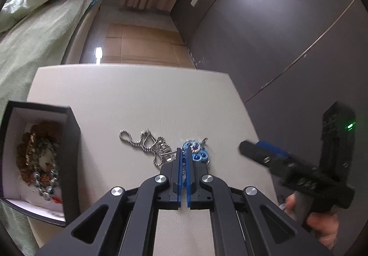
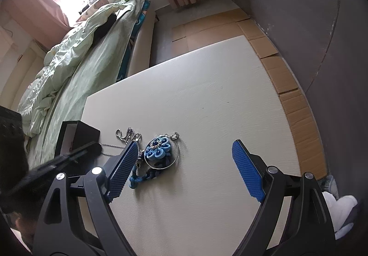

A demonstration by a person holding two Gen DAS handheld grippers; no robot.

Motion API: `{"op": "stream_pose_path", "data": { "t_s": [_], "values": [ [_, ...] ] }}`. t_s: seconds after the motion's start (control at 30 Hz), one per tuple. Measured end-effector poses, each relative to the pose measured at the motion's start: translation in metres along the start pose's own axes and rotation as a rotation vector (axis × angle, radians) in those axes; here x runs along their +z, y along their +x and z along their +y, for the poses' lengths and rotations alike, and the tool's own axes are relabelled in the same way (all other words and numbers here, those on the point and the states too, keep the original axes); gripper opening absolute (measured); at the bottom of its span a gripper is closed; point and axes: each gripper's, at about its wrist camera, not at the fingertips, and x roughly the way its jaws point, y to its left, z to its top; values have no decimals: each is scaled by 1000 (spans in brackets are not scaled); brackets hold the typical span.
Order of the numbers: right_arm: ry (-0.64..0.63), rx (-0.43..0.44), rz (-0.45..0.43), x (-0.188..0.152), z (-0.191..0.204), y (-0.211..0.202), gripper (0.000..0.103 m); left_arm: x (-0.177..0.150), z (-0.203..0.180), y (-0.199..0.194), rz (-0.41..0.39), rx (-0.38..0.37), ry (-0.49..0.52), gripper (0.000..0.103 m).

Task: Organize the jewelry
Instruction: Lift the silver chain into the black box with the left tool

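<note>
Jewelry box (image 1: 69,141), black outside and white inside, sits at the left edge of the white table (image 1: 138,99), already holding a tangle of brown beads and metal pieces (image 1: 39,159). Ball chain (image 1: 147,143) lies loose mid-table, just beside the blue flower ornament (image 2: 157,149), which sits in a thin wire ring with a braided blue cord trailing toward the near edge. Left gripper (image 1: 183,152) has its jaws together, blue pads pinched on something small and dark at the ornament's left side; exactly which strand it holds is hard to tell. Right gripper (image 2: 181,161) has its jaws wide apart, nothing between the pads, left finger close to the ornament's cord, right finger over bare tabletop. Far half and right side of the table are open surface. Bed (image 2: 76,67) runs along the left edge; dark wall panel (image 1: 276,26) stands past the right edge, cardboard (image 2: 294,99) on the floor between them.
</note>
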Motion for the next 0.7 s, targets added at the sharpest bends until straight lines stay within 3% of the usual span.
{"op": "stream_pose_path", "data": {
  "t_s": [0.4,0.7],
  "values": [
    [-109,-49,52,-6,27,23,79,18,11,-70,-163,-48,-44,0],
    [-233,-90,98,-13,44,52,79,17,27,-80,-169,-39,-72,0]
  ]
}}
